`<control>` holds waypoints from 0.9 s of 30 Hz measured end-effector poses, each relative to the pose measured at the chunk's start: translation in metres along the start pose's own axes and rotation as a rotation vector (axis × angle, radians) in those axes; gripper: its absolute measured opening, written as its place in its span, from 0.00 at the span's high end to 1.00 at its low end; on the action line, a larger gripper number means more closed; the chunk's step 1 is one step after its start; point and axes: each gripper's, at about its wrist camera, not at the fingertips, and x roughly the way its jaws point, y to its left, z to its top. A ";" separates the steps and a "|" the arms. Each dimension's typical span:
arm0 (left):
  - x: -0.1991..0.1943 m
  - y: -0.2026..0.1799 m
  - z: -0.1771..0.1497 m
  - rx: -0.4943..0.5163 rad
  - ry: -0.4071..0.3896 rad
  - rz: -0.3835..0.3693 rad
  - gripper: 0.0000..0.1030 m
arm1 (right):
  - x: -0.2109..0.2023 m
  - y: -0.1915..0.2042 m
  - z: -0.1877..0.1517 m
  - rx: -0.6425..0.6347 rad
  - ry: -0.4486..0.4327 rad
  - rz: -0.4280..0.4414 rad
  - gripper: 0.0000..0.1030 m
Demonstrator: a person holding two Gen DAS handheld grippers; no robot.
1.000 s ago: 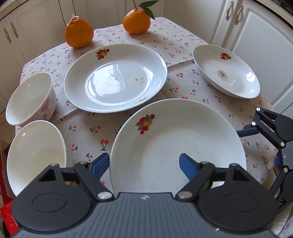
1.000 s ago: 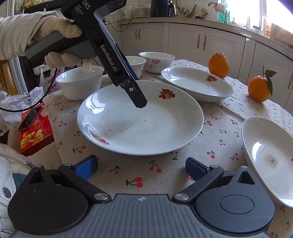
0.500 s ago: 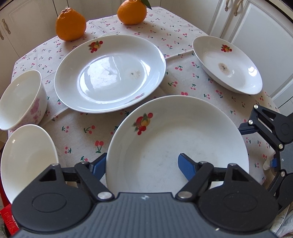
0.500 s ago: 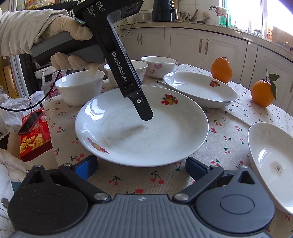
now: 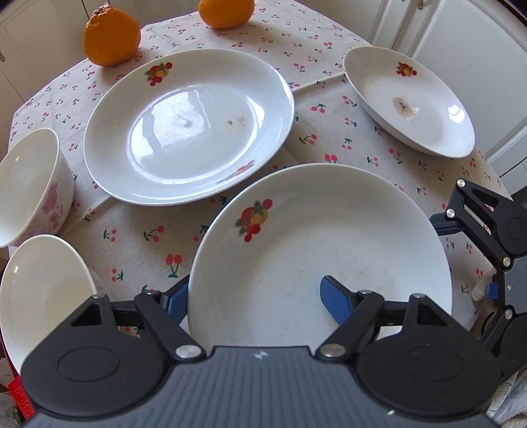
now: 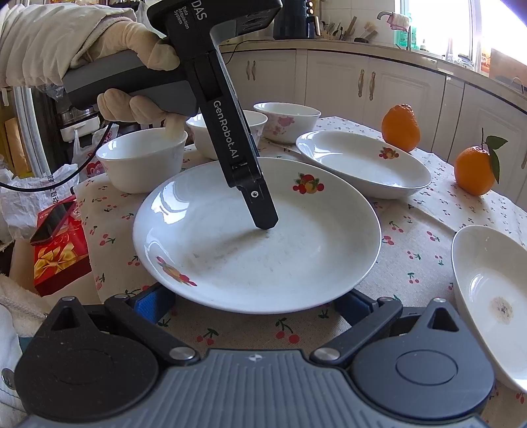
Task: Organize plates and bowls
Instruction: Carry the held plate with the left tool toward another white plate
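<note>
A white plate with a fruit motif (image 5: 319, 250) (image 6: 257, 237) lies nearest on the cherry-print tablecloth. My left gripper (image 5: 255, 296) is shut on its rim. The left pad (image 5: 178, 296) sits against the outside of the rim and the right pad (image 5: 332, 296) rests inside the dish. From the right wrist view, one left finger (image 6: 260, 204) touches the plate's floor and the other is hidden. My right gripper (image 6: 253, 304) stands open, with the plate's near edge over its blue pads. A larger plate (image 5: 187, 128) lies behind.
A small stained dish (image 5: 408, 102) (image 6: 494, 303) sits at the right. Three bowls (image 6: 141, 158) (image 6: 286, 118) stand at the left, among them a pink-flowered bowl (image 5: 29, 184). Two oranges (image 5: 110, 36) (image 5: 225, 11) sit at the far edge. A red box (image 6: 59, 243) lies beside the table.
The left jaws narrowed until the left pad met the plate's rim. The plate came nearer the right gripper and now covers its pads. The left gripper tipped further down.
</note>
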 end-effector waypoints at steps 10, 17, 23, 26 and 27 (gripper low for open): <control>0.002 0.001 0.001 -0.012 0.012 -0.004 0.23 | 0.001 -0.001 0.002 0.000 0.018 0.002 0.00; 0.000 0.001 0.000 -0.014 0.000 -0.014 0.24 | -0.002 -0.002 0.002 0.006 0.023 0.005 0.00; -0.006 -0.001 0.002 -0.020 -0.020 -0.023 0.24 | -0.009 -0.005 0.004 0.003 0.017 0.007 0.00; -0.007 -0.003 0.004 -0.024 -0.022 -0.027 0.24 | -0.012 -0.006 0.003 -0.003 0.017 0.006 0.00; -0.008 -0.004 0.005 -0.024 -0.023 -0.027 0.24 | -0.013 -0.006 0.003 -0.005 0.017 0.006 0.00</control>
